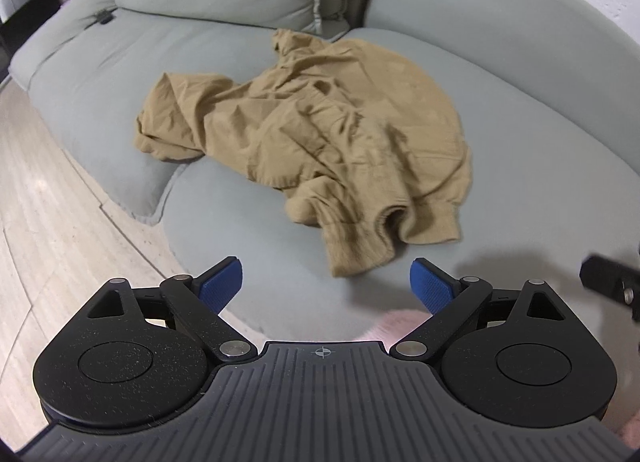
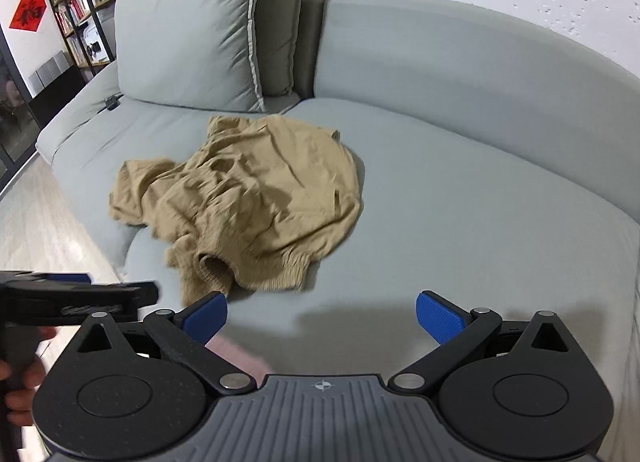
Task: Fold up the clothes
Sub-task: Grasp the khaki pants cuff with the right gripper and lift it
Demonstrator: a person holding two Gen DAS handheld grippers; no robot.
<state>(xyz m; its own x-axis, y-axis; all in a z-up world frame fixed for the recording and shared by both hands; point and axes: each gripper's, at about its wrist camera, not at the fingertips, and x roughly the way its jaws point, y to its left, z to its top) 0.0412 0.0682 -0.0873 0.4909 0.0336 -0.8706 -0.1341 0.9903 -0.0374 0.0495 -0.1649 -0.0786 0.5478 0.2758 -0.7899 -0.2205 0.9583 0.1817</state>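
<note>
crumpled tan knit garment: lies on grey fabric sofa seat | left gripper: wide open, empty, near garment's near hem | right gripper: wide open, empty

Even, moderately bright indoor light. Soft shadows on sofa ahead of both cameras. Slight motion blur; strong fisheye bending, dark corners.

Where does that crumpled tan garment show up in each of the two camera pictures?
Left wrist view: the tan garment lies mid-frame on the grey sofa seat, just beyond the open left gripper.
Right wrist view: the tan garment lies left of centre, ahead of the open right gripper.
Shared landmark: the ribbed cuff opening at its near edge.
</note>
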